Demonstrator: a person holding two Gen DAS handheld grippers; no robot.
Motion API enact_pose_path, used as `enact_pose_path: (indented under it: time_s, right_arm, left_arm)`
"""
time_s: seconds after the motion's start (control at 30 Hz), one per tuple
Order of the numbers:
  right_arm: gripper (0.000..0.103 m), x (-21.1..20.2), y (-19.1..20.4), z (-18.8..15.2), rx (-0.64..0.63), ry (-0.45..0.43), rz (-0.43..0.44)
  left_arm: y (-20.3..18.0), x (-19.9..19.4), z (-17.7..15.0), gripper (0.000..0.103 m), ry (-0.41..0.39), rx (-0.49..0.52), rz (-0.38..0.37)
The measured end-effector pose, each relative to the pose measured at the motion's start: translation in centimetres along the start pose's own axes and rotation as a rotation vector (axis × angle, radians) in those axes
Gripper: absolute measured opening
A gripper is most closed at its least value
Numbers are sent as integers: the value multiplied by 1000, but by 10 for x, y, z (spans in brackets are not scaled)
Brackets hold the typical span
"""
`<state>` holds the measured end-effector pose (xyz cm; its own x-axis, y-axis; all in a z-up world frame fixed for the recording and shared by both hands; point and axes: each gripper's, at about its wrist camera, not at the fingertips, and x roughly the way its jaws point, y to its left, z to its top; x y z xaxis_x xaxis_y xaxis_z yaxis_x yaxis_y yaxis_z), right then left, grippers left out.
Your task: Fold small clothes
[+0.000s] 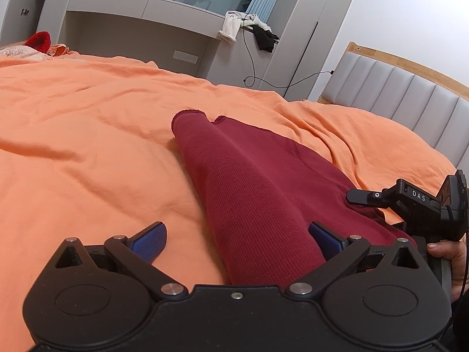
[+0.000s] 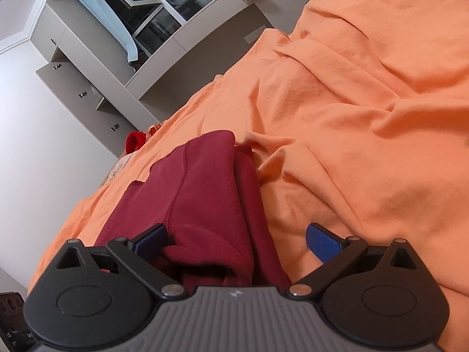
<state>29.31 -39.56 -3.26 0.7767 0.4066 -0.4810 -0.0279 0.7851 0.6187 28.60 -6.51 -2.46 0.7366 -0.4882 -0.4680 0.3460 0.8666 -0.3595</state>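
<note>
A dark red garment (image 1: 252, 182) lies folded lengthwise on the orange bed sheet (image 1: 88, 135). My left gripper (image 1: 237, 240) is open, its blue pads (image 1: 149, 242) spread wide, with the near end of the garment lying between them. My right gripper (image 2: 237, 242) is also open, and the garment (image 2: 205, 193) lies bunched between its pads (image 2: 321, 242). The right gripper's black body (image 1: 410, 202) shows at the right edge of the left wrist view, at the garment's right edge.
A grey padded headboard (image 1: 410, 96) with a wooden rim stands at the right. Grey cabinets and a shelf (image 1: 140, 8) line the far side, with clothes (image 1: 249, 26) and a cable hanging. A bright red item (image 1: 38, 41) lies at the bed's far left.
</note>
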Motion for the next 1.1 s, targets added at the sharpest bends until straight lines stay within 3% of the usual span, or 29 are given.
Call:
enact_pose_path:
  time_s: [1.1]
  right_arm:
    - [103,0,3,-3,-36,-23,-12]
  left_arm:
    - [1,0,4,103,15,-2,-1]
